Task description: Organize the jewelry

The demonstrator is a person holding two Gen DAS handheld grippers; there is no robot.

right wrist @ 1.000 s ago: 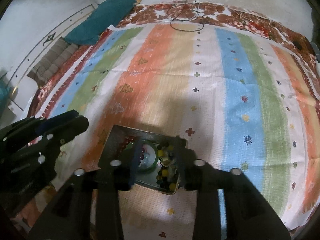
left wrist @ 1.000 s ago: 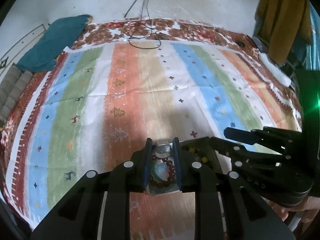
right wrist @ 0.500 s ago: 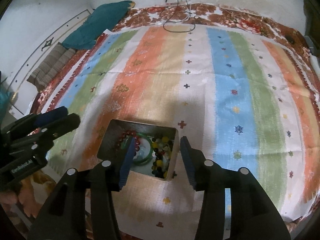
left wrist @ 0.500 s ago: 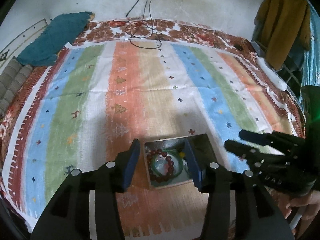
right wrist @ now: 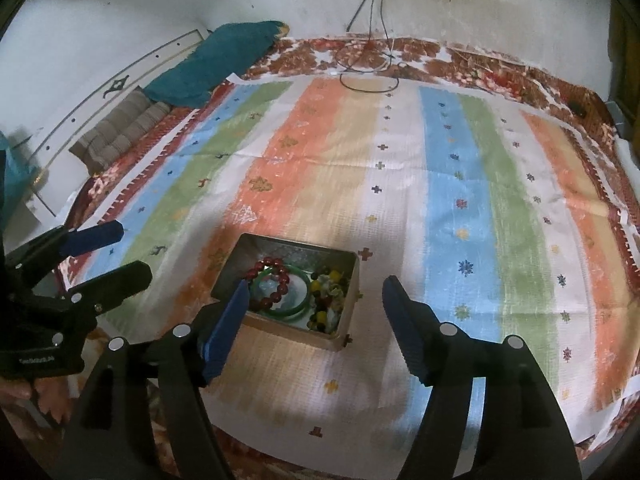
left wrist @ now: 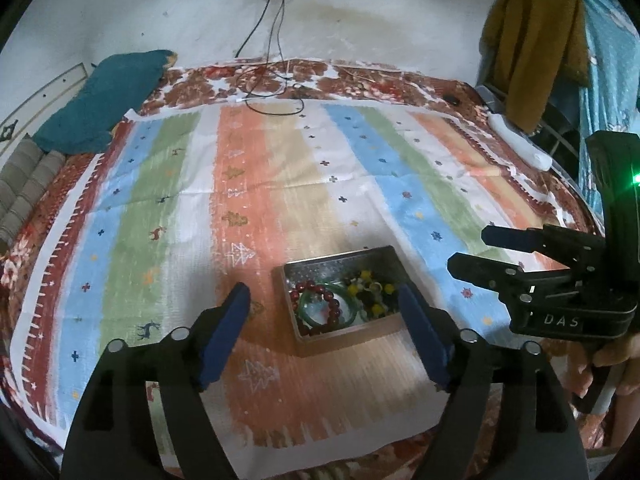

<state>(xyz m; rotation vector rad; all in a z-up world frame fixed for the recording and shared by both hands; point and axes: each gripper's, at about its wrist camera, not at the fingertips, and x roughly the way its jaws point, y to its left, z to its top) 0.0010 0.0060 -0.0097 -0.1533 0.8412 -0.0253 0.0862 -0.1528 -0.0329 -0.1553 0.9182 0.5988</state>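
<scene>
A small metal box (left wrist: 304, 270) (right wrist: 348, 280) sits on the striped cloth near its front edge. Inside lie a red bead bracelet (left wrist: 318, 306) (right wrist: 269, 277), a green bangle (left wrist: 352, 300) (right wrist: 298, 312) and a pile of yellow and dark beads (left wrist: 370, 294) (right wrist: 326, 300). My left gripper (left wrist: 324, 300) is open and empty, raised above and just short of the box. My right gripper (right wrist: 314, 294) is open and empty, raised over the box's near side. Each gripper shows in the other's view, the right one (left wrist: 468, 250) and the left one (right wrist: 132, 250).
The striped cloth (left wrist: 280, 184) (right wrist: 440, 168) covers a bed with a red patterned sheet. A teal pillow (left wrist: 100, 100) (right wrist: 216, 64) lies at the back left. Black cables (left wrist: 272, 96) (right wrist: 368, 76) coil at the far edge. A mustard garment (left wrist: 532, 44) hangs at the right.
Both grippers have opened wide and drawn back up from the box. The jewelry lies in the box.
</scene>
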